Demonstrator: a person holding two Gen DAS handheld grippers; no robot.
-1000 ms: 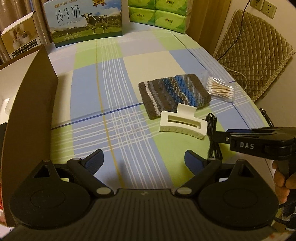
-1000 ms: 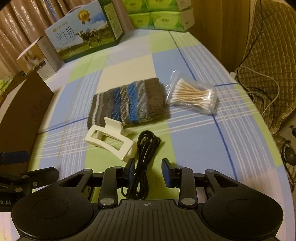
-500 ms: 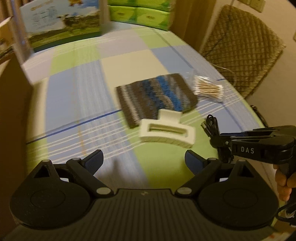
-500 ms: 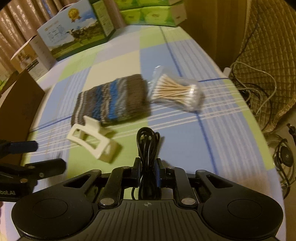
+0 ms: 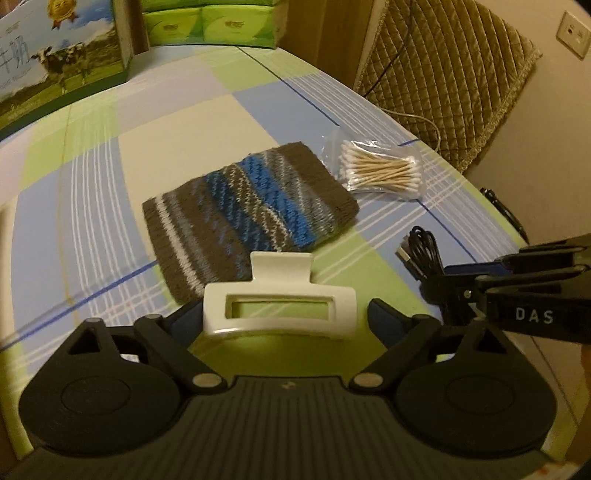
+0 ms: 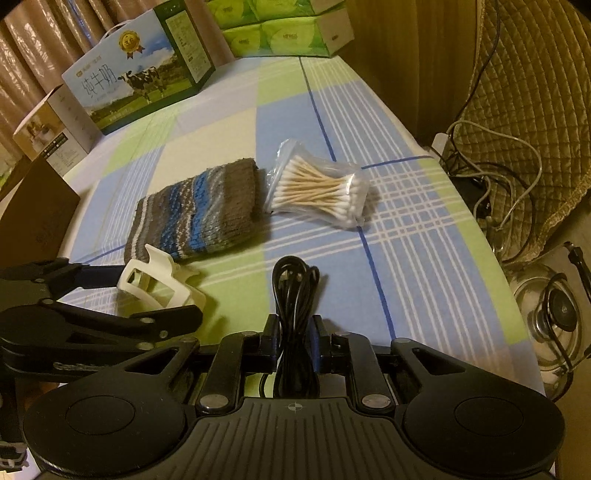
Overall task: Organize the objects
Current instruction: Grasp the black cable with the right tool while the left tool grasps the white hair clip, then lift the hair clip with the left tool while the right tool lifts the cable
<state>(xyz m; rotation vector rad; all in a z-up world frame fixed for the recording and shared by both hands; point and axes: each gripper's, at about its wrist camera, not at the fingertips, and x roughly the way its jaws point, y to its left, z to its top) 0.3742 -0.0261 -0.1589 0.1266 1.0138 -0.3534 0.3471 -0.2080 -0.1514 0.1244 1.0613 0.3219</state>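
A white hair claw clip lies on the checked tablecloth between the fingers of my left gripper. Its jaws are closing; a small gap still shows at the right pad. My right gripper is shut on a coiled black cable, whose loop sticks out ahead of the pads. In the left wrist view the right gripper and the cable sit to the right of the clip. In the right wrist view the left gripper straddles the clip.
A striped knit pouch lies just beyond the clip, with a bag of cotton swabs to its right. A milk carton box, green tissue packs and a brown cardboard box line the far and left sides. A quilted chair stands off the table's right edge.
My left gripper came forward and down until the clip stood between its fingers. My right gripper closed on the black cable and shifted slightly forward.
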